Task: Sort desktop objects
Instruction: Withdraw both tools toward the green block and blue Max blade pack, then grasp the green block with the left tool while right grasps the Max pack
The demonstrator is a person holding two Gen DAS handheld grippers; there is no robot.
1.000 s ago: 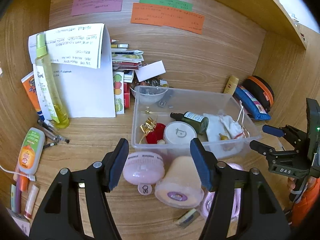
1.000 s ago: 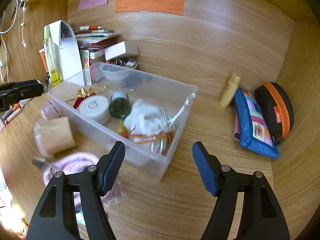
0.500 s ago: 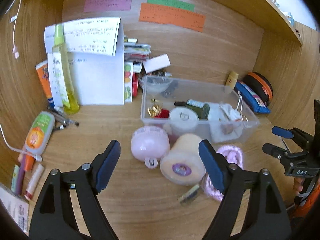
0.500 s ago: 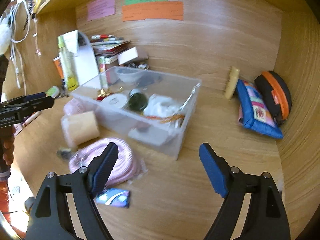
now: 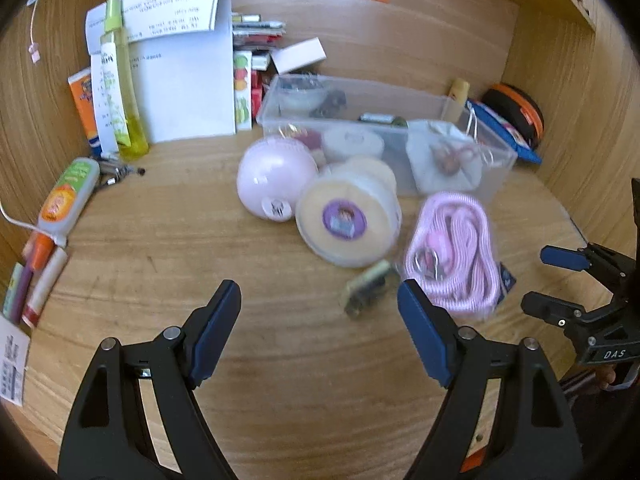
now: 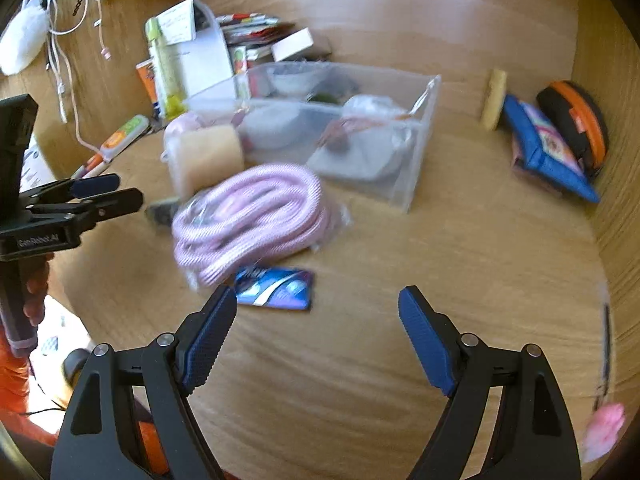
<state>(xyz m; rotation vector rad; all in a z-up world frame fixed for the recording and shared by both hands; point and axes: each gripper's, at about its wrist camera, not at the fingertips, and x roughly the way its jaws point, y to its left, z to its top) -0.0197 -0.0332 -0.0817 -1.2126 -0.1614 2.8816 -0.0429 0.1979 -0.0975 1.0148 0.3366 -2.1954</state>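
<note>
Claws parted and empty above a cluttered wooden counter (image 5: pixel 168 240).

Left claw (image 5: pixel 320 320) and right claw (image 6: pixel 318 332) both stand wide apart with nothing between their pads, over bare wood near the counter's front edge. A clear plastic bin (image 5: pixel 400 100) sits toward the back wall, holding small items. Just in front of it lie a pink round case (image 5: pixel 276 176), a cream roll (image 5: pixel 348 220) touching that case, and a bagged pink cord (image 6: pixel 248 216). A blue packet (image 6: pixel 276 288) lies beside the cord.
</note>
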